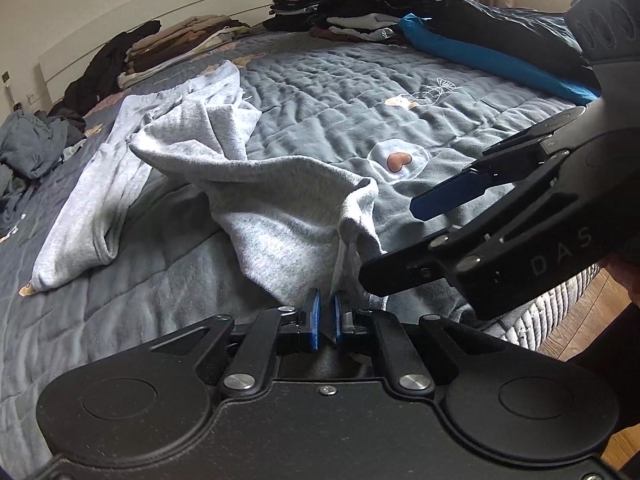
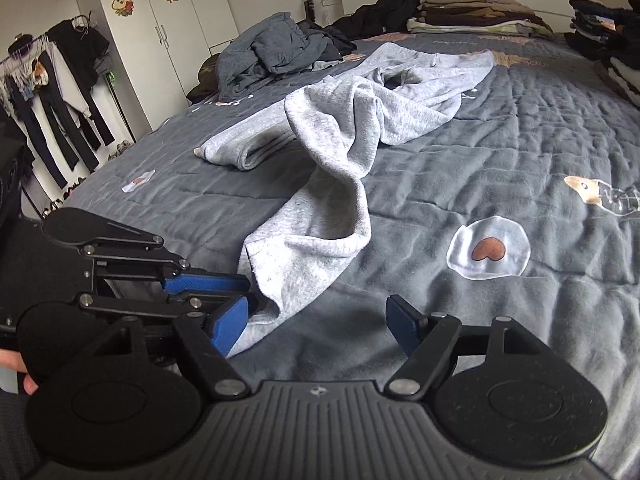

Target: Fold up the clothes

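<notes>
Left hand-held gripper [image 1: 326,316] is clenched on the near hem of the grey sweatpants [image 1: 256,184], lifting that end off the bed [image 1: 400,120]. Right hand-held gripper [image 2: 316,322] stands released, its jaws spread with nothing between them, just right of the pinched hem. Beyond both, the sweatpants trail crumpled across the quilt toward folded stacks [image 1: 360,4].

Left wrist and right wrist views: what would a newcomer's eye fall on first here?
A crumpled light grey knit garment sprawls across the middle of the dark grey quilted bedspread, one end pinched in the shut left gripper. The right gripper stands open beside it, nothing between its blue pads. Tall stacks of folded dark clothes line the far edge of the bed.
</notes>
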